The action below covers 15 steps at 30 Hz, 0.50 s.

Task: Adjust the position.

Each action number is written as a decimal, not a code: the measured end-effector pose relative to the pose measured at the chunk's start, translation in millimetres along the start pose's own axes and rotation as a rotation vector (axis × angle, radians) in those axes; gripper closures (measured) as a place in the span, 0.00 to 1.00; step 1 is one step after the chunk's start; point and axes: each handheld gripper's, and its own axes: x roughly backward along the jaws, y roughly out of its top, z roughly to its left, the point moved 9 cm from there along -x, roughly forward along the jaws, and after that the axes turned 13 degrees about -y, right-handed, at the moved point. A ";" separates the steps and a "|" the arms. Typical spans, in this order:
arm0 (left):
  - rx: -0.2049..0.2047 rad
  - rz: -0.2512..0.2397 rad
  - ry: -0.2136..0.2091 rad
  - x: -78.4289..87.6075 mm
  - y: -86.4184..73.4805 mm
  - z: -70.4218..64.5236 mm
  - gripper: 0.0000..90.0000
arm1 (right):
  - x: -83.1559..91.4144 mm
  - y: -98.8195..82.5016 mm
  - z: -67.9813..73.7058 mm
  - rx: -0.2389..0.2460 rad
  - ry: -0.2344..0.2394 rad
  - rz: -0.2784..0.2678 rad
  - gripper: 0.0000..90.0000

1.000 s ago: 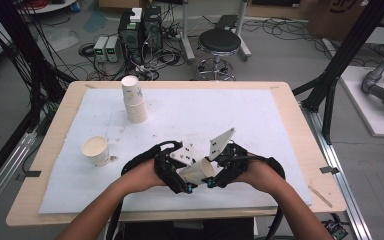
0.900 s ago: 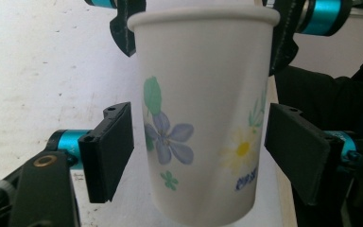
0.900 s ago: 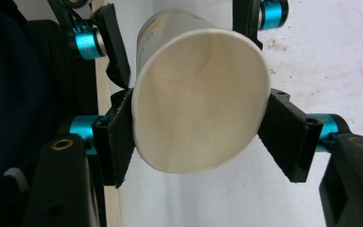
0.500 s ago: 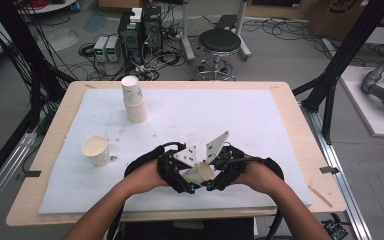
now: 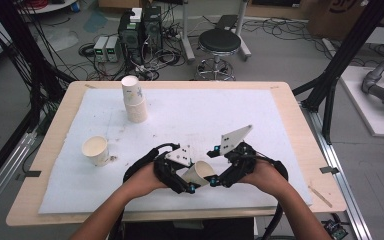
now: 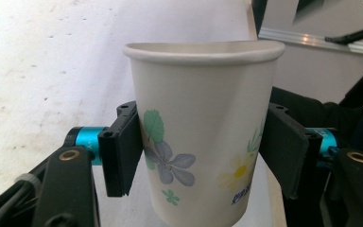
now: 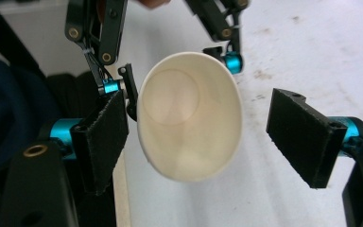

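Observation:
A paper cup [image 5: 200, 172] with a flower print lies tilted between both hands near the table's front edge. My left gripper [image 5: 189, 184] is shut on the cup [image 6: 203, 132]; both black pads [image 6: 123, 151] press its sides, though the jaws have just been easing open a little. My right gripper [image 5: 215, 179] faces the cup's mouth [image 7: 189, 118]. Its jaws have just been opening and stand wide around the rim. The right pad [image 7: 302, 142] is well clear of the cup, and the left pad sits close beside it.
A stack of paper cups [image 5: 134, 100] stands upside down at the back left of the white mat [image 5: 260, 120]. A single upright cup [image 5: 96, 150] sits at the left. A stool [image 5: 220, 42] and cables lie beyond the table's far edge.
The right gripper's jaws have spread apart off the cup, which stays in the left gripper. Both hands have kept their place.

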 end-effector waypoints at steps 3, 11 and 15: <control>0.016 -0.037 0.016 1.9 -2.3 1.9 0.38 | 6.8 -4.4 -6.7 -0.041 -0.033 -0.038 0.24; 0.039 -0.106 0.060 8.6 -8.1 7.8 0.37 | 25.6 -22.1 -23.6 -0.179 -0.124 -0.172 0.24; 0.044 -0.149 0.101 13.9 -8.6 12.3 0.37 | 31.4 -32.7 -29.4 -0.218 -0.172 -0.212 0.24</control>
